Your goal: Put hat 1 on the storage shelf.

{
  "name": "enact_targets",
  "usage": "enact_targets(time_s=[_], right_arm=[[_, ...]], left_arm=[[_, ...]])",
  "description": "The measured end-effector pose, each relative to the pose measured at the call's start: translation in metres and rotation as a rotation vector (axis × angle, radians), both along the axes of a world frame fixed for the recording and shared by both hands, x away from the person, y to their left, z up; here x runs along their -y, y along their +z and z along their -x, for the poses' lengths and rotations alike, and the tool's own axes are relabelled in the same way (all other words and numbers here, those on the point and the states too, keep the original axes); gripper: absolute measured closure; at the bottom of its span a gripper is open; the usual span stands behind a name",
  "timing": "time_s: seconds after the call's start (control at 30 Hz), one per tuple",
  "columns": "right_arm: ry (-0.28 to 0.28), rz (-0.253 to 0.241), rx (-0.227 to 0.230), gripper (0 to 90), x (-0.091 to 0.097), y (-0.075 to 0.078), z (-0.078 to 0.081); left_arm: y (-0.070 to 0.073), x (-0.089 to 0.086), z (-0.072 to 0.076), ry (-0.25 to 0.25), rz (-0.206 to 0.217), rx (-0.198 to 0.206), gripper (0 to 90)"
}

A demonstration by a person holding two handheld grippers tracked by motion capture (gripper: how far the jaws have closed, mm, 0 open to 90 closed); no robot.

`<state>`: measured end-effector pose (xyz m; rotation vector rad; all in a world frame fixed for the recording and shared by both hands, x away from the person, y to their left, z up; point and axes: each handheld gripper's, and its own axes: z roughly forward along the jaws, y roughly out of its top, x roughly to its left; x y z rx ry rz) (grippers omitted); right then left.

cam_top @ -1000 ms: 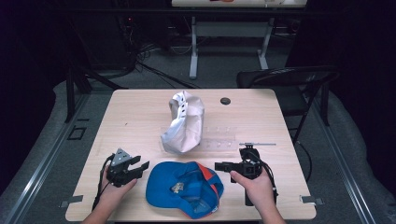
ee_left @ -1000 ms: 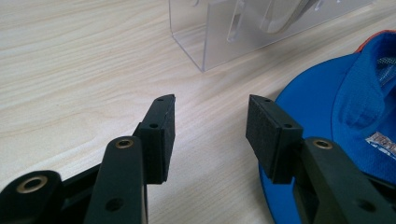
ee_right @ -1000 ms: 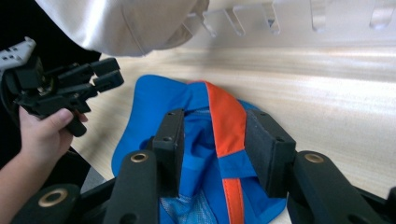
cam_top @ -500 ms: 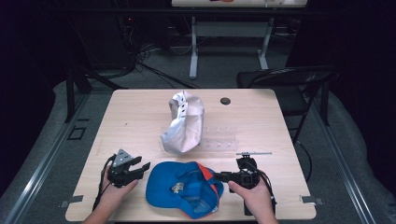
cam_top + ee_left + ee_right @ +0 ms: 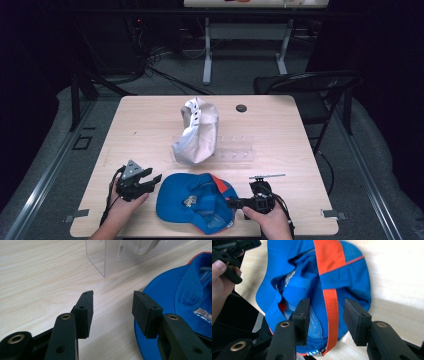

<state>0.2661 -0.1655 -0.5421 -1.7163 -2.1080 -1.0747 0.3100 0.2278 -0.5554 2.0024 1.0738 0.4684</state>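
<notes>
Both grippers' fingers stand apart beside the upturned blue cap, white cap on clear rack.

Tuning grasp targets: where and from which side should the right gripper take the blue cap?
Best bet: the rear edge of the blue cap, at the orange strap. It lies upside down, opening up, so that edge is a thin fabric lip. The right gripper already straddles it from the cap's right, open. The brim faces the left gripper and lies flat on the table, harder to pinch.
</notes>
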Motion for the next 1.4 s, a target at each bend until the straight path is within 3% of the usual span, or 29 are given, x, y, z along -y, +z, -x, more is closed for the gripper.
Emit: enact_targets(time_s=[0.47,0.73,0.77,0.8,0.87,0.9,0.93,1.0,1.33,1.37,1.4], right_arm=[[0.033,-0.029,-0.083,57.1,-0.002,-0.017,0.004],[0.059,-0.076,-0.12,66.1,-0.003,-0.018,0.004],[0.022,-0.085,-0.12,67.9,-0.005,-0.017,0.005],[0.049,-0.091,-0.123,69.8,-0.002,-0.017,0.004],[0.038,-0.102,-0.13,72.3,-0.001,-0.016,0.003],[0.046,-0.074,-0.135,73.1,0.001,-0.014,0.003],[0.035,-0.111,-0.134,74.2,0.001,-0.015,0.003],[0.021,-0.116,-0.137,76.7,0.001,-0.015,0.003],[-0.049,-0.137,-0.108,78.0,0.008,-0.008,0.001],[-0.038,-0.104,-0.112,78.1,0.011,-0.006,0.001],[-0.045,-0.117,-0.111,78.1,0.011,-0.006,0.001]], left_arm=[[0.0,0.0,0.0,0.001,0.002,0.003,52.2],[0.001,-0.001,0.0,0.004,0.003,0.003,52.2],[0.001,-0.001,0.0,0.004,0.002,-0.003,52.2],[0.001,-0.001,0.0,0.004,0.001,-0.001,52.2],[0.001,-0.002,0.0,0.006,0.003,0.001,52.2],[0.001,-0.002,-0.001,0.006,0.004,0.001,52.2],[0.001,-0.002,-0.001,0.006,0.003,0.001,52.2],[0.001,-0.001,0.0,0.005,0.002,0.0,52.2],[0.001,-0.001,0.0,0.002,0.002,0.005,52.2],[0.001,-0.001,0.0,0.001,0.001,0.005,52.2],[0.001,-0.001,0.0,0.002,0.001,0.005,52.2]])
